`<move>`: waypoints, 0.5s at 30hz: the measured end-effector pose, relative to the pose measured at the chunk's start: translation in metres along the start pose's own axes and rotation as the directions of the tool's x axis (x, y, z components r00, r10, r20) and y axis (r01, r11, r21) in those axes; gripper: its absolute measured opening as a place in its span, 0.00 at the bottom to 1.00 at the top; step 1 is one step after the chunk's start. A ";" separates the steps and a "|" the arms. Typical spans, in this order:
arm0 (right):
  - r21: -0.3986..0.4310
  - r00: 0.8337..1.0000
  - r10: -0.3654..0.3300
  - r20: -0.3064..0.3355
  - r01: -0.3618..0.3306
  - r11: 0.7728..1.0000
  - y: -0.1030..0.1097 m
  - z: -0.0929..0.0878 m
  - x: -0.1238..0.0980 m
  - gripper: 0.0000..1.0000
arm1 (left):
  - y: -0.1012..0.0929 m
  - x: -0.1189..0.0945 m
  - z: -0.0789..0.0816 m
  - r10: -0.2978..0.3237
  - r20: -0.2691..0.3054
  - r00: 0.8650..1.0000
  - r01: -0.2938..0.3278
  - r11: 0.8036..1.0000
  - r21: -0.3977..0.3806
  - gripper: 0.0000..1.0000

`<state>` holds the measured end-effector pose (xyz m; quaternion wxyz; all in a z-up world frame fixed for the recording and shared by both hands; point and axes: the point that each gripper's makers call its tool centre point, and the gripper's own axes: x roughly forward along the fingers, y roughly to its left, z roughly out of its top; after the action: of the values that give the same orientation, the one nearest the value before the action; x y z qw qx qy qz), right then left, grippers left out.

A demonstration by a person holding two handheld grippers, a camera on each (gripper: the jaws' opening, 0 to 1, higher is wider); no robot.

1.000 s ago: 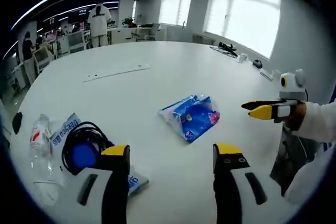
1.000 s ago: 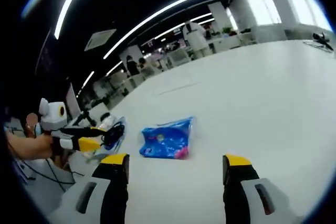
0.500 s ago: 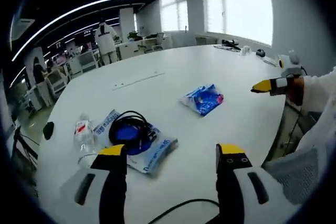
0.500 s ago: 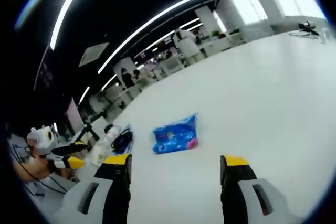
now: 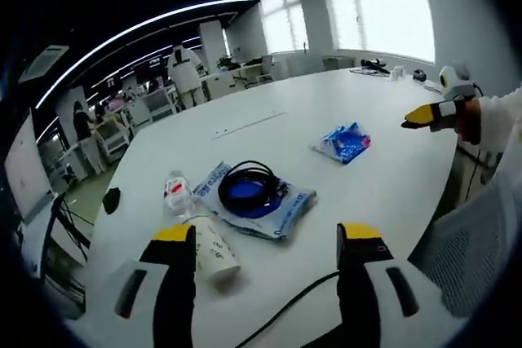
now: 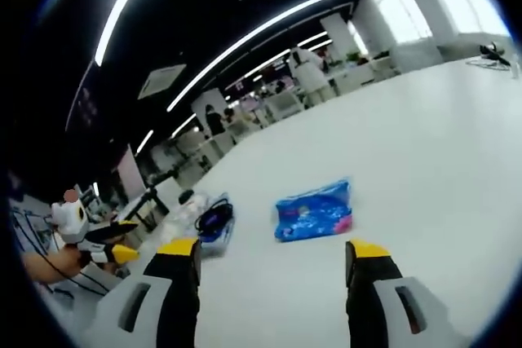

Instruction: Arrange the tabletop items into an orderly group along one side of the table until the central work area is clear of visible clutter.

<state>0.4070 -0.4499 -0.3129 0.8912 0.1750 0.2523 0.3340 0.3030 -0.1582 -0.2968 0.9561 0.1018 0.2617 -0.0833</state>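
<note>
White table, items loose, both grippers empty

White table (image 5: 269, 112) holds four loose items. Left gripper (image 5: 267, 238) hovers over the near edge, jaws spread wide, holding nothing. Just ahead: paper cup (image 5: 214, 250) lying on its side, bottle (image 5: 175, 194) beside it, black cable coil (image 5: 249, 187) resting on a flat blue-white pack (image 5: 287, 211). Blue pouch (image 5: 343, 142) sits apart, further toward the right edge. Right gripper (image 5: 426, 115) hangs off that edge, tips look closed. In the right gripper view its jaws (image 6: 276, 252) stand wide, empty; pouch (image 6: 315, 209) ahead, coil (image 6: 214, 218) left of it. Far half of table bare, plenty of room. Loose black cable (image 5: 285, 315) crosses near edge.
</note>
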 end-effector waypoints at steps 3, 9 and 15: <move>0.005 1.000 0.012 0.006 -0.012 1.000 0.009 -0.003 -0.001 0.75 | 0.006 -0.005 -0.009 0.007 -0.012 1.000 -0.007 1.000 -0.010 0.72; 0.013 1.000 0.001 0.004 -0.001 1.000 0.021 -0.011 -0.009 0.74 | 0.028 -0.014 -0.023 0.033 -0.026 0.999 -0.034 0.999 -0.034 0.72; 0.039 0.999 -0.040 0.019 0.039 0.998 0.029 -0.019 -0.018 0.72 | 0.030 -0.019 -0.033 0.015 -0.028 0.999 -0.016 1.000 -0.009 0.72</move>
<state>0.3703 -0.4386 -0.3085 0.8966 0.1903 0.2530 0.3096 0.2770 -0.1193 -0.3104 0.9535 0.1005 0.2746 -0.0733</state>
